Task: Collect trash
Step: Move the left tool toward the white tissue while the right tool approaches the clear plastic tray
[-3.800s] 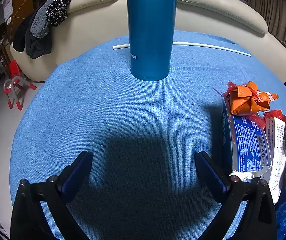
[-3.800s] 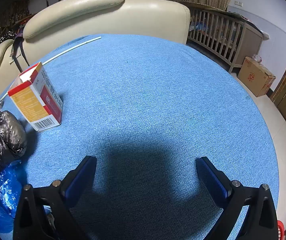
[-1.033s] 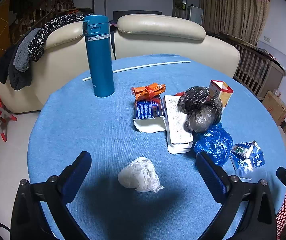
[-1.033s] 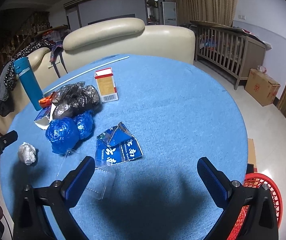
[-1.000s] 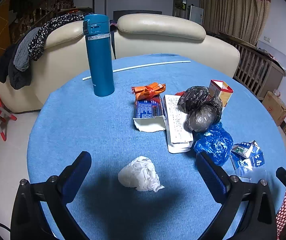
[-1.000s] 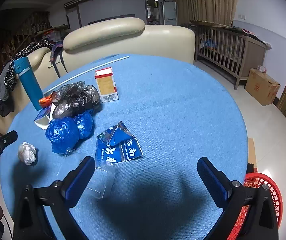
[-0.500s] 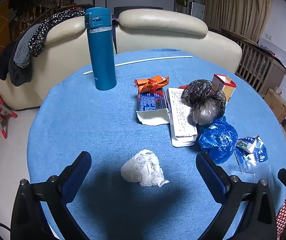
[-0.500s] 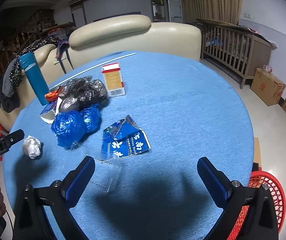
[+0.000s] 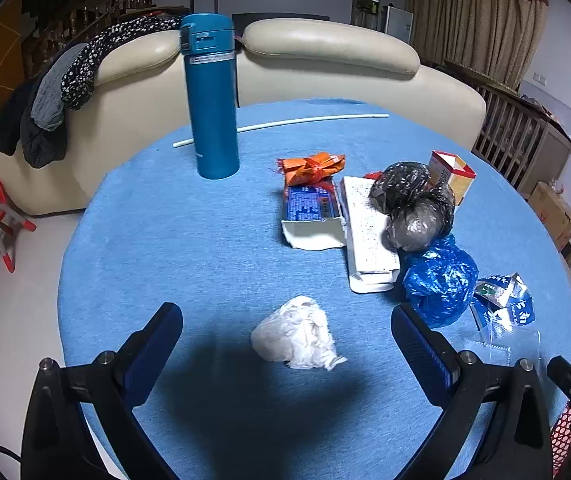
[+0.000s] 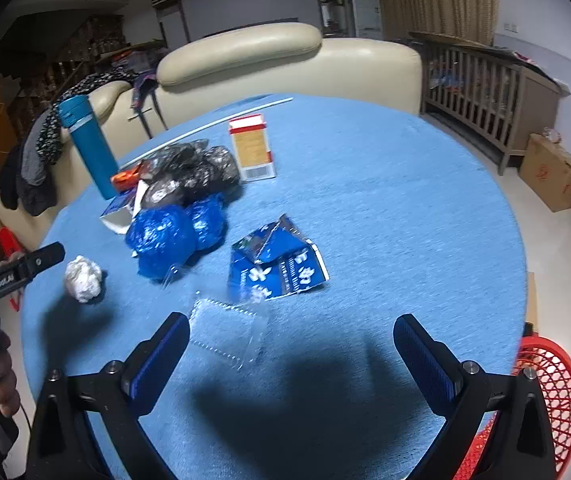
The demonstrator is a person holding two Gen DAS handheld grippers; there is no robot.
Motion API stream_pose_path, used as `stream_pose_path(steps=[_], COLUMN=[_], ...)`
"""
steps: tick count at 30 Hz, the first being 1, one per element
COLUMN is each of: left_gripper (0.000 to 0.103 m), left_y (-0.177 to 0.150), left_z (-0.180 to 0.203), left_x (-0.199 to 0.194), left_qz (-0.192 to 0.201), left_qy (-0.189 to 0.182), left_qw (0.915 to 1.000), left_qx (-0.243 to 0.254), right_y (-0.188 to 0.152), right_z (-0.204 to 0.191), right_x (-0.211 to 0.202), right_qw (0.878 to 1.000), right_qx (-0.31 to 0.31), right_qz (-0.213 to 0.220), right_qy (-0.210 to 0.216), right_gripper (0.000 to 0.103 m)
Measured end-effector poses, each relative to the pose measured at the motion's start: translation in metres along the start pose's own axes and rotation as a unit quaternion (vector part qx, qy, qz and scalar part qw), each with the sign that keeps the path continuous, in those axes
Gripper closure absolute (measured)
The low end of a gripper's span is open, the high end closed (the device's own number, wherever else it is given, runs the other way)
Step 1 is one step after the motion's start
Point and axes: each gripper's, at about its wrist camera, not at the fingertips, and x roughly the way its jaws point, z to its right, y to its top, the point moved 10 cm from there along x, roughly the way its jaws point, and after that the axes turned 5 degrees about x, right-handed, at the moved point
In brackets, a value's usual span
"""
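Left gripper (image 9: 285, 346): jaws wide apart, nothing held, hovering over a crumpled white tissue (image 9: 297, 339) that lies between the fingers near the table's near edge. Right gripper (image 10: 291, 354): jaws wide apart and empty above a clear plastic clamshell (image 10: 227, 333); beyond it a flattened blue carton (image 10: 277, 268), blue bags (image 10: 175, 234) and black bags (image 10: 191, 176). A red mesh basket (image 10: 547, 392) sits off the round blue table's (image 10: 405, 216) right edge.

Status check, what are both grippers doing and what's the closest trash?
Left gripper open, crumpled tissue between its fingers' line. Right gripper open above clear plastic tray. Red basket beside table, nothing blocking.
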Motion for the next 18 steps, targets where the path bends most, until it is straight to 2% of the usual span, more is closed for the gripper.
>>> stream_pose_path(steps=[4,8,10,15,18], left_gripper=[0.000,0.000,0.000,0.000,0.000], left_y=[-0.006,-0.012,-0.014,-0.017,-0.019], left_z=[-0.009,-0.012,-0.011,-0.010,-0.012], left_x=[0.000,0.002,0.003,0.004,0.001], left_qz=[-0.005,-0.010,-0.013,-0.017,-0.017], left_qy=[-0.002,-0.007,-0.010,-0.017,-0.024], left_qw=[1.0000,0.9998,0.9998,0.9996,0.9995], left_qx=[-0.007,-0.013,-0.012,-0.011,-0.011], right_y=[-0.002,-0.003,-0.002,0.001,0.002], right_z=[-0.004,-0.019,-0.029,-0.048,-0.057], right_x=[0.010,0.024,0.027,0.046,0.051], right_qw=[0.999,0.994,0.988,0.971,0.964], right_qx=[-0.028,-0.090,-0.124,-0.211,-0.236], right_qz=[-0.014,-0.037,-0.039,-0.054,-0.054], right_qy=[0.024,0.058,0.080,0.095,0.108], right_gripper=[0.000,0.000,0.000,0.000,0.000])
